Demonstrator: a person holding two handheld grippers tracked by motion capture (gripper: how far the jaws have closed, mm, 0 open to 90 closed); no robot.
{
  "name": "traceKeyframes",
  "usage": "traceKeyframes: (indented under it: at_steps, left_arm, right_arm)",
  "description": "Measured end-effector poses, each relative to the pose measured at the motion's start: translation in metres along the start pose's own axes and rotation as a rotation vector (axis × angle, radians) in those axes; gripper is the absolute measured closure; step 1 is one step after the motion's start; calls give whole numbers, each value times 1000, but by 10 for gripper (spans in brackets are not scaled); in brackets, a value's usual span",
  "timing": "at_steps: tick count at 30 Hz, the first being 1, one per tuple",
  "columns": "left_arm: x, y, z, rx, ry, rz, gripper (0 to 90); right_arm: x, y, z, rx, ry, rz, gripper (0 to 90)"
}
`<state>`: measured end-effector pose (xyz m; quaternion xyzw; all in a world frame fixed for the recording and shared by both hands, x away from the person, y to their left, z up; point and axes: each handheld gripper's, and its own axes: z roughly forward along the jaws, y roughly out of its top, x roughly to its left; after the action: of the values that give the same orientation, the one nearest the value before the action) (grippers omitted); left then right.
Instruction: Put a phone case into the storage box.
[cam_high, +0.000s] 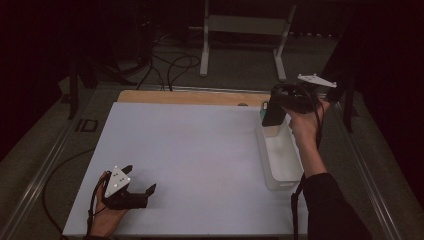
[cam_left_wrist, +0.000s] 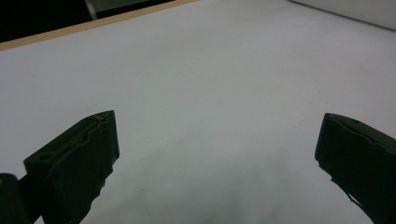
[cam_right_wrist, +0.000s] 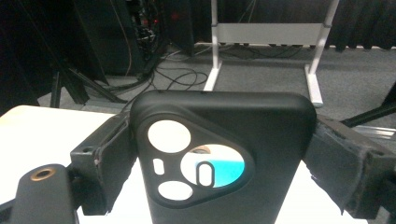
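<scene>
While my right gripper (cam_high: 274, 111) clamps the black phone case (cam_right_wrist: 224, 154) by its sides above the far end of the white bin (cam_high: 280, 160), my left gripper (cam_high: 137, 182) rests wide open on the bare white mat (cam_high: 200, 150). Beyond the table, cables (cam_high: 170, 65) and a white stand (cam_high: 245, 30) sit on the floor. No writing is readable.

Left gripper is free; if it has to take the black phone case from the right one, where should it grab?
Probably the lower half of the black phone case, across its two long edges, coming from the table side. The right gripper already clamps those edges near the camera-cutout end, so the opposite end hangs free above the white bin. The left gripper is open.
</scene>
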<state>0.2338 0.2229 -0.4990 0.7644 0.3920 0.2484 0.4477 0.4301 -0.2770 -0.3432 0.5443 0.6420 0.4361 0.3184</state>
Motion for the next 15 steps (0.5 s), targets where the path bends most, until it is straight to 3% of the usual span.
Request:
traceKeyframes:
  at_steps: [15]
  left_arm:
    - [0,0,0,-4,-1,-2,3]
  right_arm:
    - [0,-7,9,23,-32,-20,136]
